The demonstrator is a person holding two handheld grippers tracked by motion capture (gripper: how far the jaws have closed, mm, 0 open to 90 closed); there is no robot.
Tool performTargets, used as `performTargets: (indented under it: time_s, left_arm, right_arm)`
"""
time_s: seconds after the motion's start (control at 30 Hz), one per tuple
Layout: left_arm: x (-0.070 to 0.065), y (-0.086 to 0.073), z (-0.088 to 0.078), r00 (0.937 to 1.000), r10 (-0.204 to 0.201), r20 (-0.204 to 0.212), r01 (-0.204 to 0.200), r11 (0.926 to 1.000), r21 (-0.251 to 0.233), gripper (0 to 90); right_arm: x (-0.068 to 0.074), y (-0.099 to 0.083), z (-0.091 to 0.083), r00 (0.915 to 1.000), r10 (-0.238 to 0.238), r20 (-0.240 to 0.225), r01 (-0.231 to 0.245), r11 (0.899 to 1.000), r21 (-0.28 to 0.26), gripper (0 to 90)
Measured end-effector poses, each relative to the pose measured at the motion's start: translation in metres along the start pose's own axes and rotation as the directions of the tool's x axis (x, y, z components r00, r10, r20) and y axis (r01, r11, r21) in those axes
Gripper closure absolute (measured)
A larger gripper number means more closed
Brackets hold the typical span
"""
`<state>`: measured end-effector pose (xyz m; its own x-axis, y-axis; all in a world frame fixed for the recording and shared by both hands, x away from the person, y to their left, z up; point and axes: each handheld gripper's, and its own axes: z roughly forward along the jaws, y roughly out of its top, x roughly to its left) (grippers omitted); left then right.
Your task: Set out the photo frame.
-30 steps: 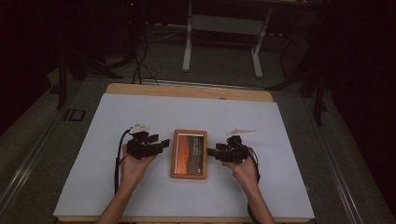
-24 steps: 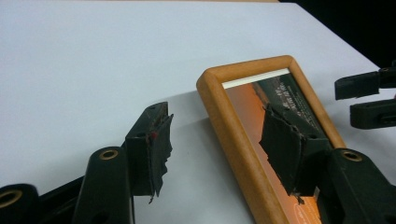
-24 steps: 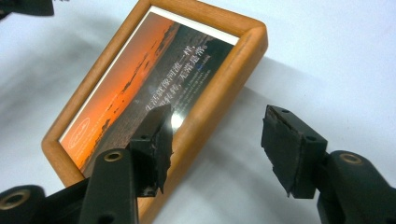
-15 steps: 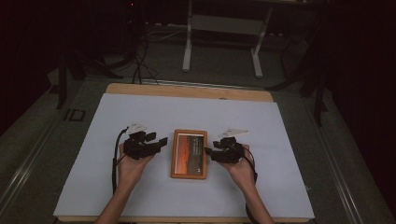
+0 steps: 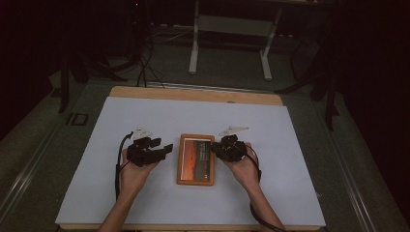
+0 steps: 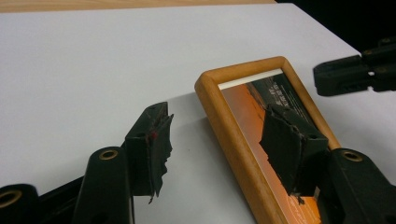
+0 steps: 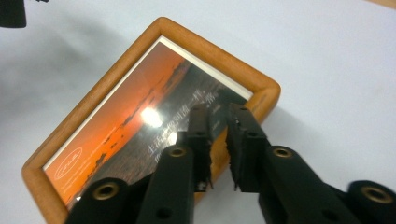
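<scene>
Right gripper (image 7: 218,140) hides the picture frame (image 7: 261,88) edge

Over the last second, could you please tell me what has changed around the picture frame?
The right hand-held gripper has crept in over the picture frame from its right side, and its jaws have just been closing, nothing between them. The left hand-held gripper stays open astride the frame's left edge; the frame lies unmoved.

Black grippers (image 5: 167,149) (image 5: 216,147) — brass-ringed screw holes, seemingly frayed fingers (image 6: 156,140).
</scene>
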<state>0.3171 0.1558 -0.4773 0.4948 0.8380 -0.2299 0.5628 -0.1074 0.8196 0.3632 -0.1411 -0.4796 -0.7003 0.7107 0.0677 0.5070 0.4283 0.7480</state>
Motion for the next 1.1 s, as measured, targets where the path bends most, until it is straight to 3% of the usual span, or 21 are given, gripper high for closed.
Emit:
performTargets:
  time_s: [0.17,0.5,1.1]
  left_arm:
    - [-0.001,0.0,0.0,0.9998,0.017,-0.006,-0.017,0.9998,0.009,42.0]
    - [-0.002,0.0,-0.002,0.999,0.041,-0.018,-0.041,0.9991,0.01,42.0]
    - [-0.005,-0.001,-0.002,0.9983,0.058,-0.013,-0.057,0.998,0.027,43.1]
  right_arm:
    - [0.004,0.007,0.007,0.9985,-0.045,0.03,0.045,0.999,0.009,89.5]
    - [-0.002,0.016,0.019,0.9932,-0.083,0.082,0.081,0.996,0.028,89.8]
    - [-0.003,0.019,0.031,0.9892,-0.109,0.098,0.107,0.994,0.024,89.8]
